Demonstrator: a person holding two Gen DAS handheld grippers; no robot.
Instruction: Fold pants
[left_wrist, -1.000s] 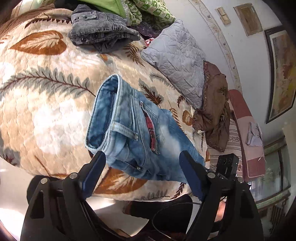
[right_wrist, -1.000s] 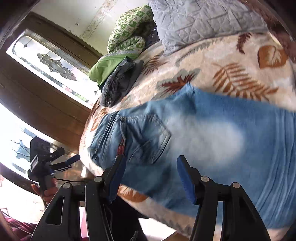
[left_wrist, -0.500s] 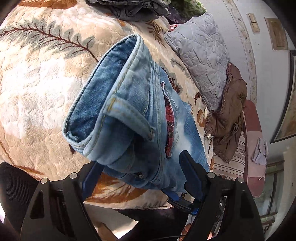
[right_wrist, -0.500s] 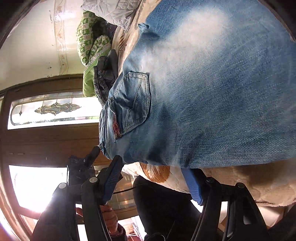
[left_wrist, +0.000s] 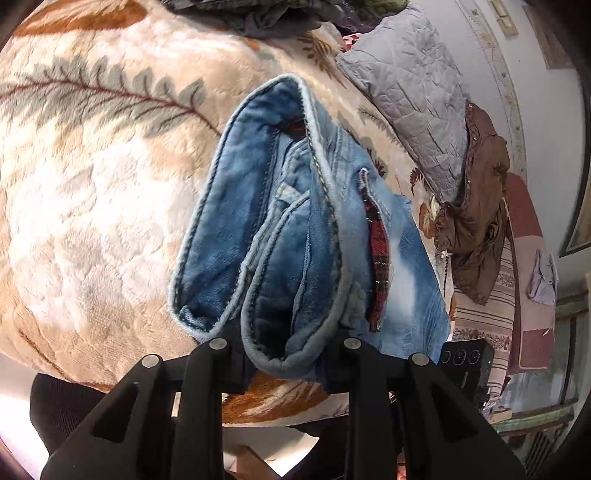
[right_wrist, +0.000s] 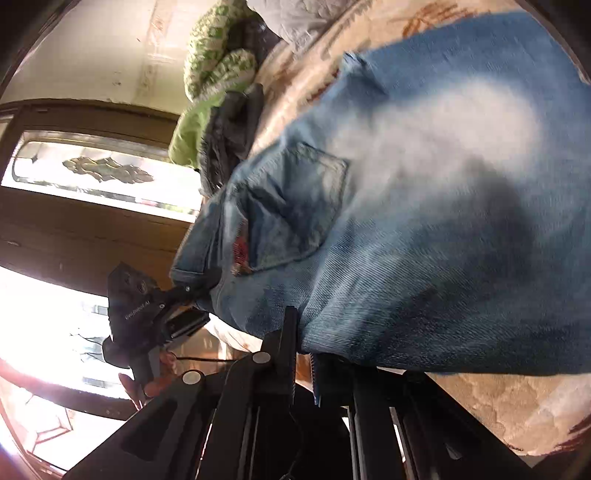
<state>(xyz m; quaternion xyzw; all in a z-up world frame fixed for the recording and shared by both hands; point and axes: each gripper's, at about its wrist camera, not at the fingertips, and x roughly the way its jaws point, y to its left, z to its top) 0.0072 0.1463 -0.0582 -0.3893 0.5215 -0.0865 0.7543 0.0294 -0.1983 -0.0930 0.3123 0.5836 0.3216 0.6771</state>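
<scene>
Our left hand-held gripper (left_wrist: 286, 360) is closing on the waistband of the jeans (left_wrist: 295, 229), with the bunched denim hem pinched between its black fingers (left_wrist: 218, 363), so it is clamped on the cloth. Our right hand-held gripper (right_wrist: 304, 360) has its jaws together on the lower edge of the same jeans (right_wrist: 424, 221), a thin fold of denim caught between them.

The jeans are light blue with a faded pale patch. They lie across the bed's blanket (left_wrist: 92, 177), a plush cream cover with brown and grey leaf prints. In the left wrist view the waistband stands up, open like a loop, with a red plaid strip (left_wrist: 378, 258) running along a seam. In the right wrist view a back pocket (right_wrist: 295, 206) faces us, and the cloth spreads wide to the right.

Beyond the jeans, a grey quilted pillow (left_wrist: 410, 96) rests on the bed, touching a brown garment (left_wrist: 480, 206) at its lower edge. A pile of dark clothes (left_wrist: 258, 14) sits at the far end of the bed. In the right wrist view a green patterned cloth (right_wrist: 218, 62) lies above a plain green one (right_wrist: 188, 136), near a wooden-framed window (right_wrist: 96, 173).
</scene>
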